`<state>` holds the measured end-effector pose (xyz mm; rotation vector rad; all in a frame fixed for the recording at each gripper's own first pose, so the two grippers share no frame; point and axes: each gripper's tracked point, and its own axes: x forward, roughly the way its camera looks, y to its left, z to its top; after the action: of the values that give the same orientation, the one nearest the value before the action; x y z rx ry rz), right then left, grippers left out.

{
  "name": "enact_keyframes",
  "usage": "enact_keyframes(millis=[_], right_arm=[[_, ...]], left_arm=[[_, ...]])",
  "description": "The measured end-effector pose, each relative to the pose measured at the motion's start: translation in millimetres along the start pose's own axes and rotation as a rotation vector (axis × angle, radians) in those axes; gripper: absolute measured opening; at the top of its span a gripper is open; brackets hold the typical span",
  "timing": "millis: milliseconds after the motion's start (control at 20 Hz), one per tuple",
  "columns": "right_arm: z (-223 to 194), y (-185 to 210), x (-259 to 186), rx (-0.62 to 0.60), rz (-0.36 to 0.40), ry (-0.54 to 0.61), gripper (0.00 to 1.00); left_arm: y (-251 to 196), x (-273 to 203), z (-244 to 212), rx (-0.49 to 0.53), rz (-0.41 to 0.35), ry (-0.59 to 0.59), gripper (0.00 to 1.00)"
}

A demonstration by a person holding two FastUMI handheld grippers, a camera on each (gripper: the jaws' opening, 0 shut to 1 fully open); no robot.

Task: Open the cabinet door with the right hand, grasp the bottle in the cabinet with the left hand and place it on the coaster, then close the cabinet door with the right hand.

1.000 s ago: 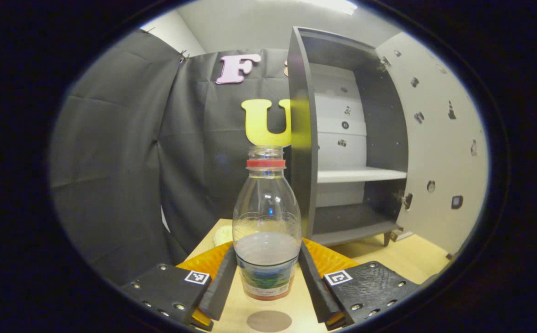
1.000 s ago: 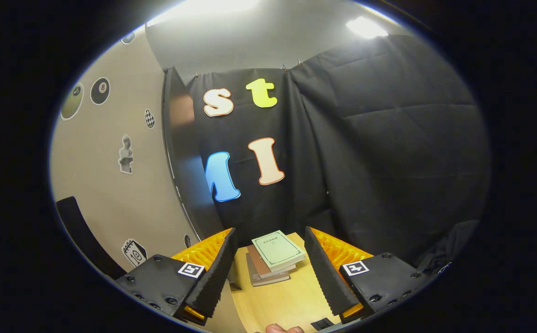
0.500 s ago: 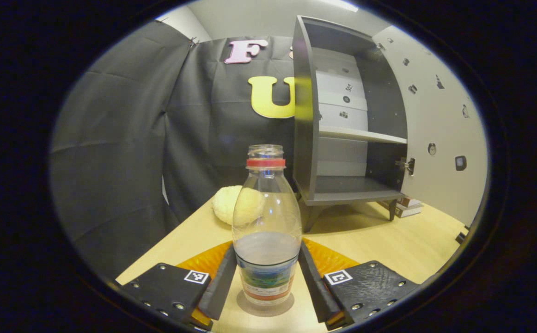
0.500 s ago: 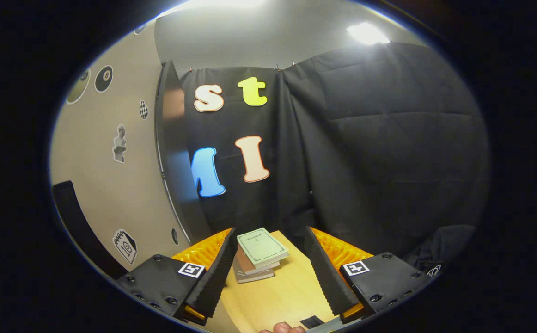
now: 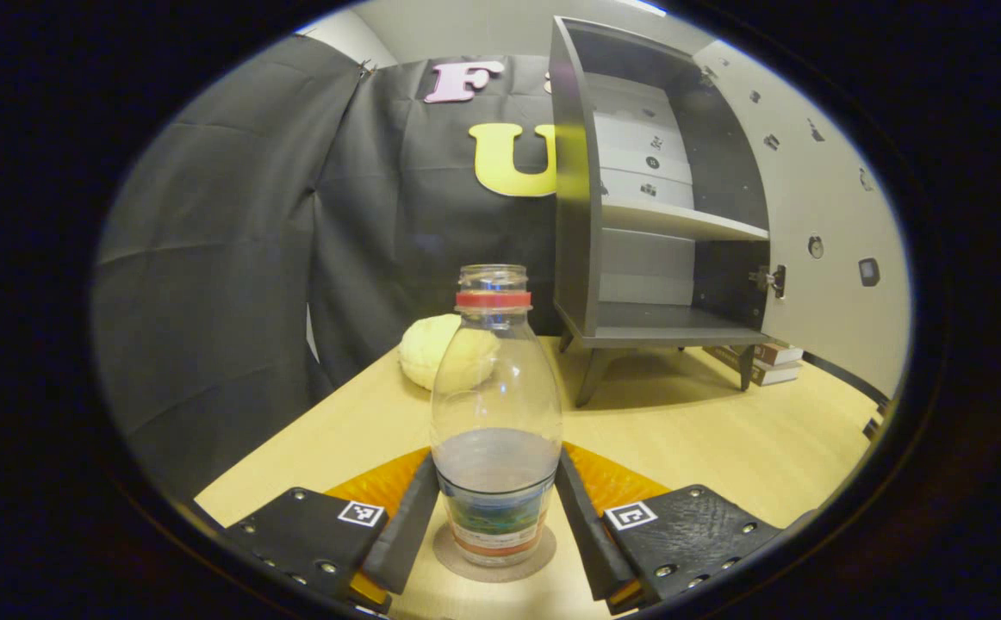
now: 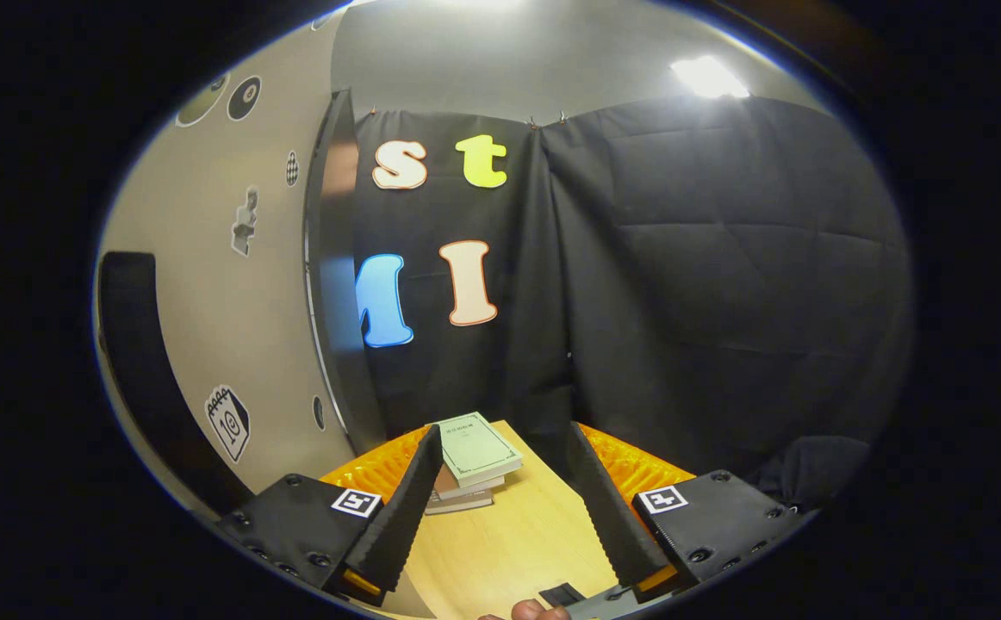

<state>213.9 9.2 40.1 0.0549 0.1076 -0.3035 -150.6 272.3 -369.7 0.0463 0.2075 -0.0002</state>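
Left gripper (image 5: 495, 517): pinching bottle (image 5: 495, 448) upright, base on coaster (image 5: 494, 555) directly beneath. Release advice: spread fingers evenly, retreat straight back. Right gripper (image 6: 500, 508): spread, empty.

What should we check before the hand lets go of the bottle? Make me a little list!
1. Bottle upright: ok.
2. Bottle over the coaster: ok, its base sits within the round mat.
3. Bottle base fully resting on the coaster: cannot tell, though it looks set down.
4. Left gripper jaws on the bottle: ok, both press on its sides, so they must open next.
5. Cabinet door ready for closing: ok, it stands wide open, with the cabinet shelves bare.
6. Right gripper free for the door: ok, jaws open, holding nothing.
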Motion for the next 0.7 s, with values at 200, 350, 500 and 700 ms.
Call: enact_keyframes(millis=[200,350,500,700], right_arm=[[-2,0,3,0.015,0.006,0.004,0.85],[-8,-2,4,0.012,0.008,0.01,0.85],[-15,-2,4,-0.011,0.012,0.019,0.85],[-29,-1,2,-0.051,0.02,0.039,0.93]], left_arm=[[0,-3,-7,0.049,0.02,0.031,0.82],[-1,-5,-2,0.054,0.017,0.025,0.88],[-3,-9,0,0.056,0.017,0.027,0.87],[-3,-14,10,0.043,0.012,0.036,0.86]])
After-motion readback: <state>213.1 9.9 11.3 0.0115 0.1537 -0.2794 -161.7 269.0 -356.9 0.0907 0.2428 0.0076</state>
